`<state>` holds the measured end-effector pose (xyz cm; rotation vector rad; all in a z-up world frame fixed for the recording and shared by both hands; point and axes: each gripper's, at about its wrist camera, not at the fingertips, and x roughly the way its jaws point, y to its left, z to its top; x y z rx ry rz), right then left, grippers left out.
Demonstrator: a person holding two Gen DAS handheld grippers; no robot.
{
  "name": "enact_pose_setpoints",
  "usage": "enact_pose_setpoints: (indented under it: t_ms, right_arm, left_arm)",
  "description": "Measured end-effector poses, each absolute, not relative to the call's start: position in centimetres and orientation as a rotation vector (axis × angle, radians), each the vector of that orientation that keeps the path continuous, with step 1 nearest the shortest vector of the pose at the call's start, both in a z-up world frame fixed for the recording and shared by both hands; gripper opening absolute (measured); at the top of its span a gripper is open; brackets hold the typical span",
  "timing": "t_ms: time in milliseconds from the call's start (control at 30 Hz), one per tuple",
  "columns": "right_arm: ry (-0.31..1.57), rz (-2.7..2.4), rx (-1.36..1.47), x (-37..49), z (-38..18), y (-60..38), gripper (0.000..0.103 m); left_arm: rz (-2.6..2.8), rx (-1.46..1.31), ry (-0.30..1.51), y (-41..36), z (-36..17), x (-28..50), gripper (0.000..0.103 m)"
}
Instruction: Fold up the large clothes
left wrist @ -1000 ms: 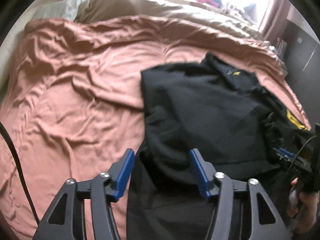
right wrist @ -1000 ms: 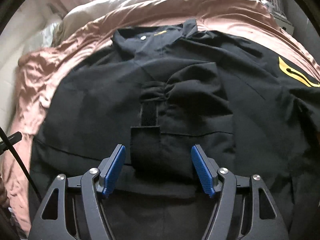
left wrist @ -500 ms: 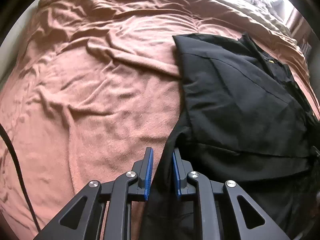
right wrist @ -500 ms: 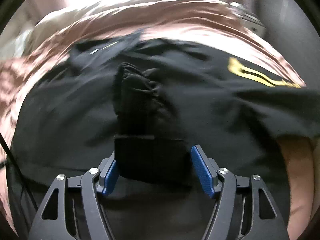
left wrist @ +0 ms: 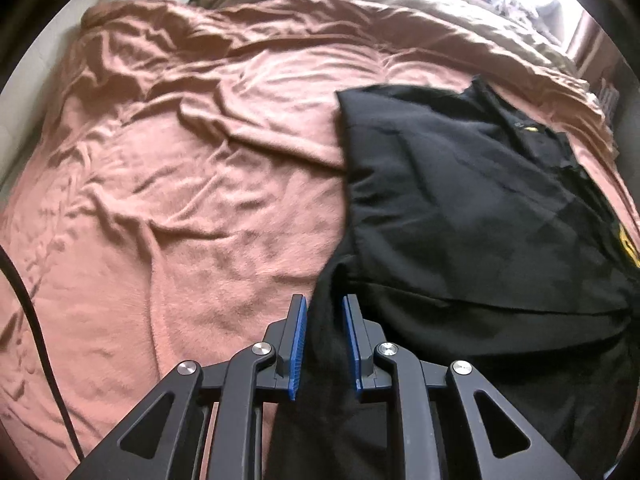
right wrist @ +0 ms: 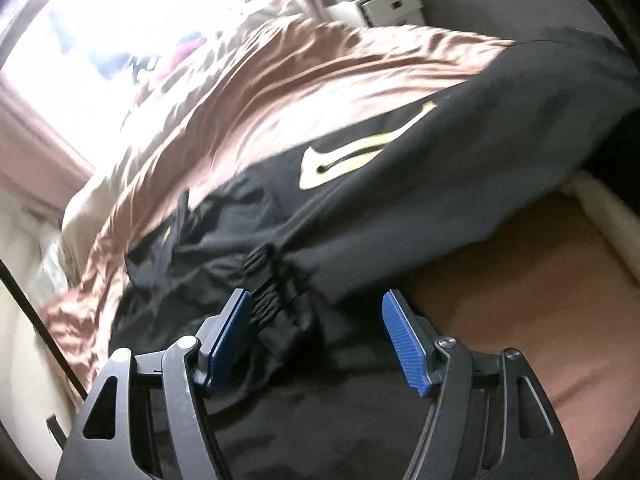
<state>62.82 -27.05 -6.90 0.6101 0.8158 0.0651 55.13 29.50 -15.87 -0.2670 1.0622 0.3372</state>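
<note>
Home bedroom, bed [left wrist: 180,200] with rumpled pink blanket, sunlit window [right wrist: 120,40], white drawers [right wrist: 394,6]

Blown-out window [right wrist: 120,40] glare, fisheye-warped edges, right view motion-blurred.

One black jacket [left wrist: 472,208], one pink blanket [left wrist: 180,184], two tongs [left wrist: 324,344] [right wrist: 320,336], one white drawer unit [right wrist: 384,4]

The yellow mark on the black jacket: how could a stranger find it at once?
Start from the pink blanket covering the bed. On it lies the black jacket, and the yellow mark is printed on the fabric beyond the right tool. It is the only large bright patch on the dark cloth.
</note>
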Motion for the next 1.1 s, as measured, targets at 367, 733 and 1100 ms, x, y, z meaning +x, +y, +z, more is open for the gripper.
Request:
enact_pose_setpoints:
  t_ms: [367, 733, 1100]
  right_arm:
    - [0.648, -0.018, 0.955, 58.4, -9.3, -36.2, 0.066]
    - [0.524, 0.029, 1.117, 58.1, -12.6, -38.2, 0.014]
    - [0.443, 0.189, 0.938, 57.6, -9.1, -34.7, 0.0]
  left_arm:
    - [0.216, -0.226, 1.044, 23.5, -13.3, 55.9, 0.032]
    - [0.188, -0.209, 1.029, 19.2, -13.0, 57.8, 0.032]
    - [0.163, -0.21, 0.965, 18.0, -11.3, 56.5, 0.032]
